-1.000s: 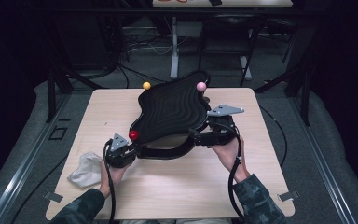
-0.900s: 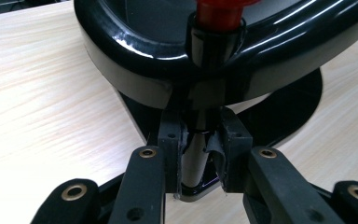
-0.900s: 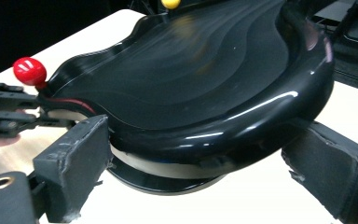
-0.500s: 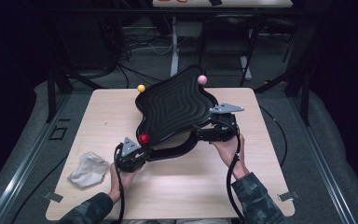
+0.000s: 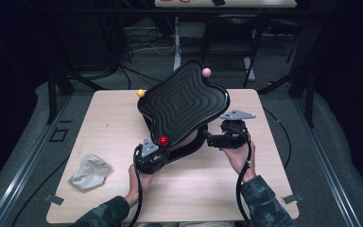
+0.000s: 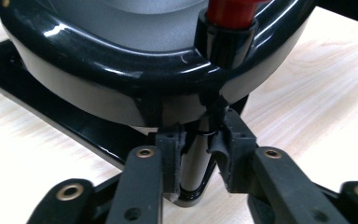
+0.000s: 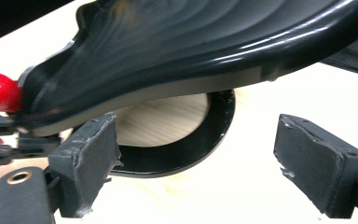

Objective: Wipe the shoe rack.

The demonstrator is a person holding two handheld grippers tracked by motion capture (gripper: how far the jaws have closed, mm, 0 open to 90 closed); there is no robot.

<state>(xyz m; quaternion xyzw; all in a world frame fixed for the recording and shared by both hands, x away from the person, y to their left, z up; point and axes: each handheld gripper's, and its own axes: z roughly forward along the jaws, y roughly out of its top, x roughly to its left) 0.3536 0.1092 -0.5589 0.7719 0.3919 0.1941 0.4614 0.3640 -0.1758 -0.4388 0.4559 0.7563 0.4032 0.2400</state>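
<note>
Black tray cut off above

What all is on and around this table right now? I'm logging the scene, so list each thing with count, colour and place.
Wavy tray: one, black, tilted above the table's middle on a black stand.
Knobs: three on the tray's rim, yellow, pink, red.
Cloth: one, grey-white, crumpled, near left corner.
Table: one, light wood.
Left gripper: black, jaws around a post under the red knob.
Right gripper: black, jaws wide apart beside the tray's near right edge.
</note>
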